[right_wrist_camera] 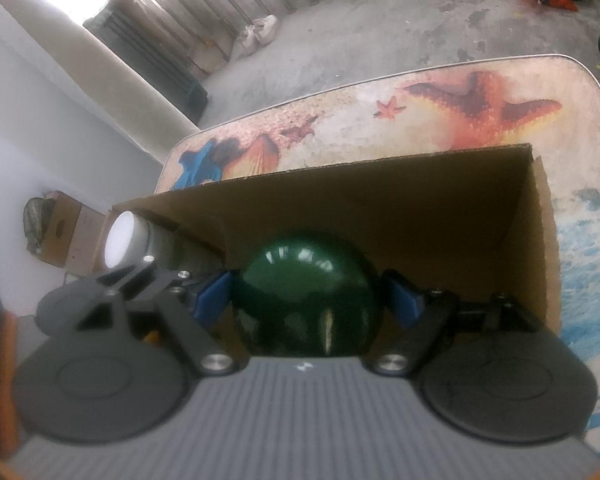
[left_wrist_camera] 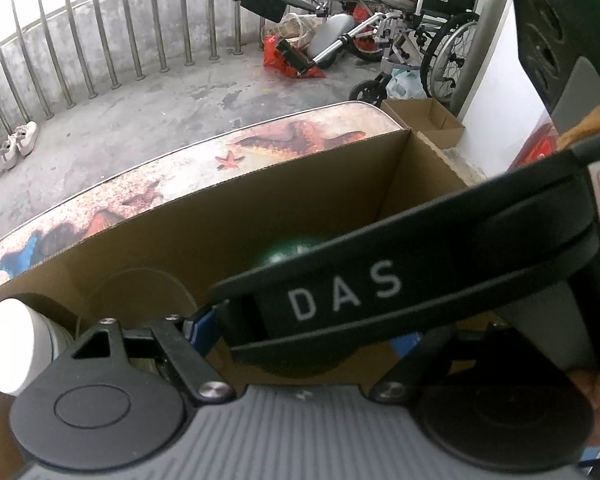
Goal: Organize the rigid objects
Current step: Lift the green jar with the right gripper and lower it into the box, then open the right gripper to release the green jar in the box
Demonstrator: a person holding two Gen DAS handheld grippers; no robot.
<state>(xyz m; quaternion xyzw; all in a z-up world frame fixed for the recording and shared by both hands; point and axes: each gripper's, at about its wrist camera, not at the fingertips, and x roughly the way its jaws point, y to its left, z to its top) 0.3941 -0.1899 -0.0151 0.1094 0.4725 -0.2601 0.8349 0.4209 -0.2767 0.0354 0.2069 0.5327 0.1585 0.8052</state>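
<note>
A brown cardboard box (right_wrist_camera: 420, 196) stands open on a table with a seaside print (right_wrist_camera: 380, 136). My right gripper (right_wrist_camera: 310, 292) is shut on a dark green ball (right_wrist_camera: 306, 292), held over the box, blue pads on both sides of it. A white-capped container (right_wrist_camera: 126, 244) leans in the box's left corner, and it also shows in the left wrist view (left_wrist_camera: 10, 352). In the left wrist view, the right gripper's black body marked DAS (left_wrist_camera: 380, 288) crosses in front of my left gripper (left_wrist_camera: 304, 340), hiding its fingertips. The green ball (left_wrist_camera: 288, 250) peeks out behind it, inside the box (left_wrist_camera: 220, 216).
A wheelchair (left_wrist_camera: 420, 20) with pink cloth, red bags and a small open carton (left_wrist_camera: 432, 120) stand on the concrete floor beyond the table (left_wrist_camera: 260, 148). White shoes (left_wrist_camera: 20, 142) lie by the metal railing. Another carton (right_wrist_camera: 68, 232) sits left of the table.
</note>
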